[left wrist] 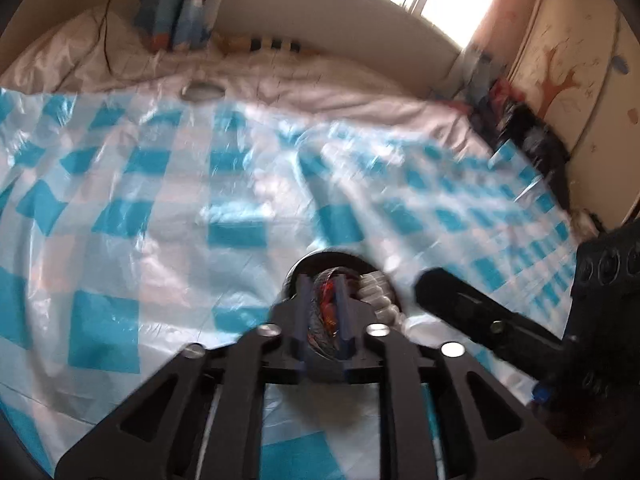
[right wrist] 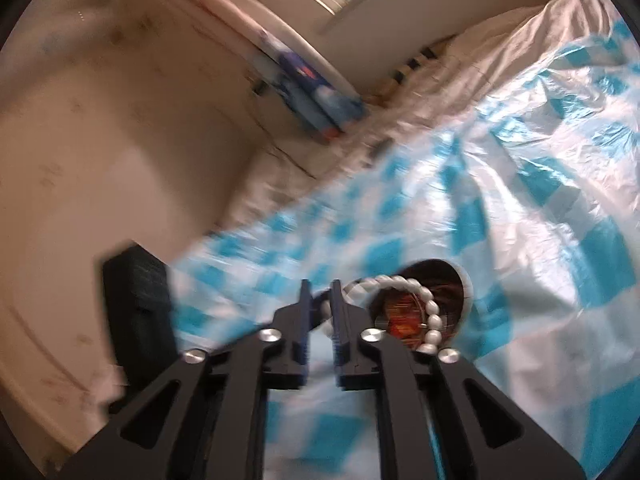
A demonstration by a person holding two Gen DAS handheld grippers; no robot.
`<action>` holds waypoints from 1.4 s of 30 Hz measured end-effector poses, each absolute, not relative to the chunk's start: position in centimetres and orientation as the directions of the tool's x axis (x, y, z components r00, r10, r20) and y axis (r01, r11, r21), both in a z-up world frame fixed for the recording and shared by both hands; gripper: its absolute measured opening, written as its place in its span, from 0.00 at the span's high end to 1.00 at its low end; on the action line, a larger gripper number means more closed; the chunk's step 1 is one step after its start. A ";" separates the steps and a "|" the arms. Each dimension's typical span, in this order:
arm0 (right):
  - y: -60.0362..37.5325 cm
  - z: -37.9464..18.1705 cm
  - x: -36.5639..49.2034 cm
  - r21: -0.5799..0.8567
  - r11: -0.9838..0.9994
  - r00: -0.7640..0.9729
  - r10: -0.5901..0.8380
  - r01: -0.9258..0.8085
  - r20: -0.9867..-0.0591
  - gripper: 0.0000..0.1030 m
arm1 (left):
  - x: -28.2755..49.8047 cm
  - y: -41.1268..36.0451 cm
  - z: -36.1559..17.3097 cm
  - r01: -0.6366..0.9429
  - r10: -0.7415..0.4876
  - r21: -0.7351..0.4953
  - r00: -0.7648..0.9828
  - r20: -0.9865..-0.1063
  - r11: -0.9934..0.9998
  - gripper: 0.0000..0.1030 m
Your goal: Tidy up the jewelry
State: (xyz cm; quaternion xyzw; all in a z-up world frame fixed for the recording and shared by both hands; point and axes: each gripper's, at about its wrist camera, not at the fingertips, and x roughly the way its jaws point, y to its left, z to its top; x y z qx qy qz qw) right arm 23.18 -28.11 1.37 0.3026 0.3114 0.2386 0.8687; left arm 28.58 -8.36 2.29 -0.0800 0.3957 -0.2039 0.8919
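Everything's motion-blurred, and the left gripper (left wrist: 325,300) blocks most of the round dish (left wrist: 336,264), so I can't tell if it's gripping. The right gripper (right wrist: 321,300) is parted and holds nothing; the white bead bracelet (right wrist: 416,304) drapes over that dish just right of it, on the blue-checked sheet (right wrist: 520,200).

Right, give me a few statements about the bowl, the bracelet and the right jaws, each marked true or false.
1. The sheet is checked blue and white. True.
2. The bracelet has black beads. False: they are white.
3. The right gripper has its jaws shut tight. False: a clear gap shows between them.
4. The bracelet lies partly across the bowl. True.
5. The bowl stands on bare wood. False: it sits on the sheet.
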 end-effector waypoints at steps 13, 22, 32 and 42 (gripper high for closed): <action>-28.2 1.7 15.8 0.307 0.951 0.666 0.205 0.038 -0.717 0.09 | 19.8 -4.7 2.2 0.186 -0.222 -0.134 0.619 -0.753 0.973 0.34; -25.2 1.2 6.4 0.003 1.000 0.703 0.018 -0.023 -0.711 0.07 | 10.5 -3.5 3.2 0.089 -0.084 -0.030 0.700 -0.709 0.996 0.09; -25.4 1.6 5.0 0.114 0.993 0.720 0.057 0.032 -0.691 0.07 | 8.7 -4.0 3.0 0.049 -0.072 -0.053 0.718 -0.692 0.997 0.08; -26.2 1.2 5.7 0.136 0.989 0.710 0.051 0.064 -0.703 0.07 | 9.2 -4.7 2.8 0.052 -0.069 -0.045 0.721 -0.689 0.998 0.08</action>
